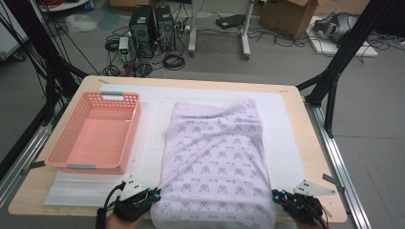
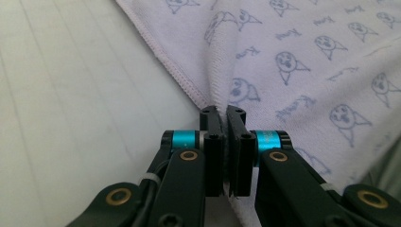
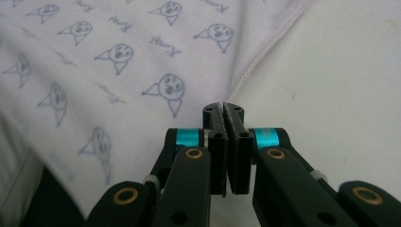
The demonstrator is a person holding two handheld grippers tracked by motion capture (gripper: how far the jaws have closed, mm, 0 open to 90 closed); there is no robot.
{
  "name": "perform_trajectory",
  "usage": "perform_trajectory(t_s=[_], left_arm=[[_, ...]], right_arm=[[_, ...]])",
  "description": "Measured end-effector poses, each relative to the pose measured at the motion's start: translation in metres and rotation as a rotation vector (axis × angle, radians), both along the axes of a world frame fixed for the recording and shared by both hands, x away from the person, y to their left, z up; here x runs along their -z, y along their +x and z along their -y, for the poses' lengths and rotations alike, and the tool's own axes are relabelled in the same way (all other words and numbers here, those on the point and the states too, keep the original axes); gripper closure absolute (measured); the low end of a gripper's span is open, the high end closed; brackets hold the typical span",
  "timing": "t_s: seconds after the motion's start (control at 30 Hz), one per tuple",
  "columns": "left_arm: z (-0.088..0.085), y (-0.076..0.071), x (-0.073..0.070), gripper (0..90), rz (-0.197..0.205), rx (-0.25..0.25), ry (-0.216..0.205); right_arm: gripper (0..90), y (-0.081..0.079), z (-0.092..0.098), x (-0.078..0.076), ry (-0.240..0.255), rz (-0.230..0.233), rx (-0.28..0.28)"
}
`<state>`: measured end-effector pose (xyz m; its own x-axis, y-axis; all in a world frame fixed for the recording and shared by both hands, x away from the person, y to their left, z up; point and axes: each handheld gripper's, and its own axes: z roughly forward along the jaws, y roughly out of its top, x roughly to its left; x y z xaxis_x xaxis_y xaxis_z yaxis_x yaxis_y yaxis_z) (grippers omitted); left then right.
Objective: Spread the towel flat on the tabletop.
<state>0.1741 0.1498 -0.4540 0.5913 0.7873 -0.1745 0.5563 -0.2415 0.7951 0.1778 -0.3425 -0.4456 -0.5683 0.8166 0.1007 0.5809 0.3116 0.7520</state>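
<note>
Only lettering in sight is on the lilac cloth [image 1: 217, 157] w/ its repeat blue print: small face-like cartoon figs alternating w/ a short cursive word. In the left gripper view that word [image 2: 287, 34] sits just above one cartoon face on the cloth [image 2: 302, 56], too slanted & blurred to spell out. In the right gripper view it recurs on the cloth [image 3: 94, 61], upside down beside a face [image 3: 165, 46]; looks like approx. four or five letters, not legible. From the high view the print is too small to read. No brand, no. or sign readable elsewhere.
</note>
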Motion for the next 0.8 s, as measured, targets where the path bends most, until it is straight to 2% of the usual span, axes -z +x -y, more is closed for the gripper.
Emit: perform_trajectory(t_s=[0.1,0.13,0.2,0.27,0.33,0.4,0.5,0.57,0.6,0.63,0.67,0.7,0.73,0.8], left_arm=[[-0.002,-0.01,0.001,85.4,0.009,0.032,-0.004],[-0.002,-0.011,0.001,82.6,0.013,0.038,-0.012],[-0.001,-0.006,0.0,65.6,0.026,0.026,-0.027],[-0.001,0.002,-0.003,60.0,0.044,0.0,-0.05],[-0.001,0.012,-0.005,58.1,0.065,-0.012,-0.06],[-0.001,0.023,-0.005,58.9,0.072,-0.03,-0.066],[0.003,0.039,-0.003,58.7,0.041,-0.035,-0.067],[0.008,0.044,0.0,58.0,0.007,-0.016,-0.065],[0.013,0.044,0.002,58.3,-0.002,-0.002,-0.047],[0.015,0.042,0.003,58.6,0.03,-0.002,-0.021],[0.018,0.038,0.004,66.2,0.07,-0.02,0.025],[0.016,0.037,0.004,76.3,0.071,-0.013,0.027],[0.015,0.037,0.004,86.5,0.054,-0.02,0.012],[0.014,0.033,0.002,87.5,0.052,-0.028,0.029]], right_arm=[[88.8,-0.014,0.001,-0.002,-0.002,-0.009,-0.023],[88.7,-0.017,0.0,-0.002,-0.001,-0.009,-0.026],[84.2,-0.018,0.0,-0.002,0.013,-0.01,-0.026],[72.3,-0.013,-0.001,-0.004,0.033,0.005,-0.004],[68.1,-0.004,-0.002,-0.004,0.055,0.021,0.023],[65.8,0.004,-0.005,-0.004,0.043,0.029,0.047],[62.0,0.019,-0.01,-0.001,0.025,0.035,0.073],[63.9,0.028,-0.012,0.002,0.007,0.02,0.076],[66.4,0.03,-0.014,0.004,-0.011,0.011,0.077],[70.8,0.031,-0.013,0.005,-0.011,0.02,0.077],[78.4,0.031,-0.013,0.005,-0.012,0.026,0.077],[87.1,0.03,-0.011,0.005,0.011,0.01,0.057],[87.5,0.029,-0.01,0.005,0.014,0.003,0.05],[88.0,0.026,-0.009,0.005,0.019,-0.002,0.049]])
